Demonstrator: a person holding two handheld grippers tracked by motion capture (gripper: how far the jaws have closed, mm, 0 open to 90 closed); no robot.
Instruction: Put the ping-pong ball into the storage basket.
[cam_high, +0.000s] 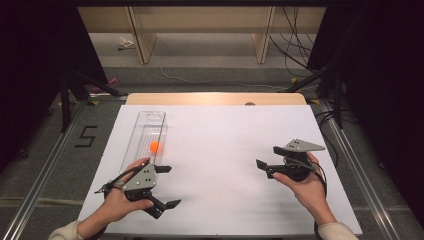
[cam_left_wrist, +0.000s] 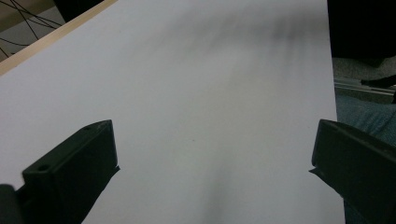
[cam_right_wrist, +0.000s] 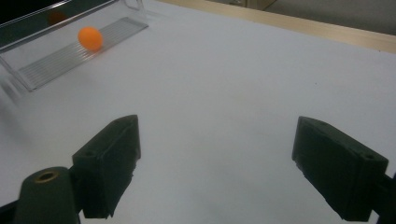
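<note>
An orange ball (cam_high: 155, 146) lies inside a long clear plastic tray (cam_high: 145, 125) on the left of the white table. My left gripper (cam_high: 168, 186) is just in front of the tray's near end, pointing right, open with nothing between its fingers. In the left gripper view the left gripper (cam_left_wrist: 212, 140) stands wide apart over bare white table. My right gripper (cam_high: 268, 156) is at the right side, pointing left toward the tray, also open. In the right gripper view the right gripper (cam_right_wrist: 217, 140) frames bare table, with the ball (cam_right_wrist: 90, 38) and tray (cam_right_wrist: 51, 65) far off at upper left.
The white table top (cam_high: 225, 165) has a wooden strip (cam_high: 215, 98) along its far edge. Metal rails (cam_high: 45, 165) run along both sides. Cables (cam_high: 295, 45) and black stand legs (cam_high: 80, 85) sit on the floor beyond.
</note>
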